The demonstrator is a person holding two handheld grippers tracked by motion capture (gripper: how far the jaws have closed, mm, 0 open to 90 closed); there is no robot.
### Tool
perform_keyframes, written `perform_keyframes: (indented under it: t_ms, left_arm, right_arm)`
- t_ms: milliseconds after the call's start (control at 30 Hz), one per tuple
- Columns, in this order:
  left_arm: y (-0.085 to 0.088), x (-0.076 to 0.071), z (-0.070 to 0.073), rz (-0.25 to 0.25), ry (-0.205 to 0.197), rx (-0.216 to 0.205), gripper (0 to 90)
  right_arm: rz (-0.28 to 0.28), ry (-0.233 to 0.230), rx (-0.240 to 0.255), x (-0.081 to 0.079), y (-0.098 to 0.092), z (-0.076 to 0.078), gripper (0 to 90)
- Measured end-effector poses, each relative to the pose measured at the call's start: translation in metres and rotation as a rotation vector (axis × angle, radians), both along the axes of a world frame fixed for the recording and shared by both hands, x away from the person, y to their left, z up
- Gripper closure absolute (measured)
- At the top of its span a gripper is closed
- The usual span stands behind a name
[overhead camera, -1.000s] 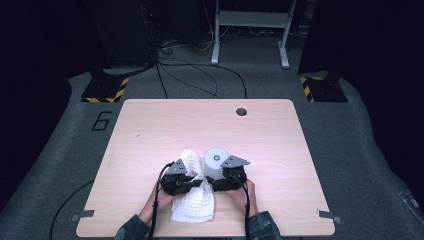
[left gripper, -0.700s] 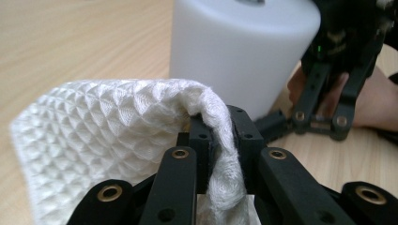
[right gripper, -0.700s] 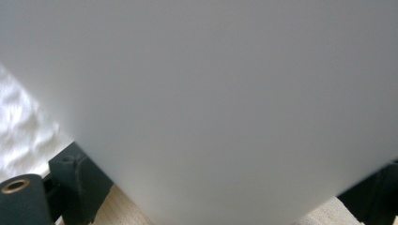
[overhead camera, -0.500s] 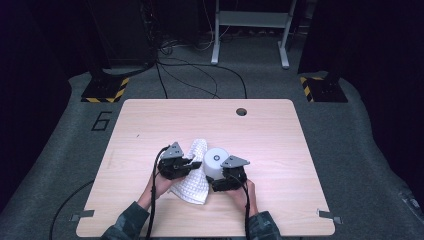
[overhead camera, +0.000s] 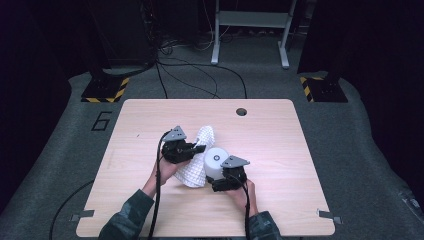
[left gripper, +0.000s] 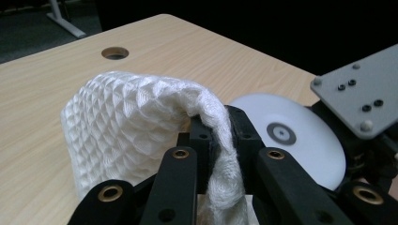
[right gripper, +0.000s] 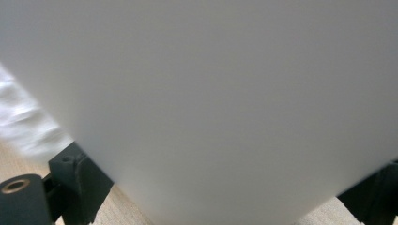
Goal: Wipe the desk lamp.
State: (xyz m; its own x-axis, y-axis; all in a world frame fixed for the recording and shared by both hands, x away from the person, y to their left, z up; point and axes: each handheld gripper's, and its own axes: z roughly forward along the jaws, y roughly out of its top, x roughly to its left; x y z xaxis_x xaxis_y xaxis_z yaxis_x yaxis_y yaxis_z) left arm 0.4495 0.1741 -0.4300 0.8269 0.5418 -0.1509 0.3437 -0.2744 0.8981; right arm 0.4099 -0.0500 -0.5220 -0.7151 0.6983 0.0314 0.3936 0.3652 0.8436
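High view: on the counter [overhead camera: 150,210], the left claw [overhead camera: 199,148] pinches the white waffle cloth [overhead camera: 196,172] and lifts its edge beside the white upturned cup [overhead camera: 216,162], which the right claw [overhead camera: 216,182] clamps. Best to keep the cup pinned steady and drag the cloth firmly across its side without letting the fold slip.

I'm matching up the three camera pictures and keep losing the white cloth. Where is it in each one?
High view: the white cloth lies left of table centre, one edge lifted by the left tongs.
Left gripper view: it drapes over and between the black jaws, centre-left.
Right gripper view: a blurred white strip at the left edge.
Shared landmark: the white container beside it, right in the left gripper view, looming close in the right gripper view.
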Motion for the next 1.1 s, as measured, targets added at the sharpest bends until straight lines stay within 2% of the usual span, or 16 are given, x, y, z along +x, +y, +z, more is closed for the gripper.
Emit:
perform_keyframes:
  t_ms: [200, 267, 400, 467, 567, 867, 967, 1100]
  left_arm:
    - [-0.012, 0.012, 0.006, -0.015, -0.006, 0.015, 82.2]
    - [-0.017, 0.016, 0.006, -0.023, 0.003, 0.018, 82.2]
    - [-0.025, 0.025, -0.003, -0.056, 0.057, 0.016, 82.3]
    - [-0.023, 0.029, -0.007, -0.06, 0.083, -0.027, 82.6]
    - [-0.021, 0.032, -0.011, -0.048, 0.112, -0.053, 82.8]
    - [-0.02, 0.035, -0.02, -0.032, 0.134, -0.04, 82.8]
    - [-0.018, 0.034, -0.024, -0.029, 0.145, -0.059, 82.9]
    - [-0.018, 0.032, -0.03, -0.007, 0.141, -0.024, 83.0]
  right_arm:
    - [-0.003, -0.003, 0.002, 0.0, 0.0, 0.0, 6.8]
    - [0.001, -0.002, 0.0, 0.0, 0.0, 0.0, 6.8]
    - [-0.003, -0.003, 0.002, 0.0, 0.0, 0.0, 6.8]
    - [-0.002, 0.001, 0.003, 0.0, 0.0, 0.0, 6.8]
    - [0.004, -0.005, -0.002, 0.0, 0.0, 0.0, 6.8]
    - [0.006, -0.005, -0.003, 0.0, 0.0, 0.0, 6.8]
    - [0.005, -0.009, -0.001, 0.0, 0.0, 0.0, 6.8]
    - [0.006, -0.009, -0.001, 0.0, 0.0, 0.0, 6.8]
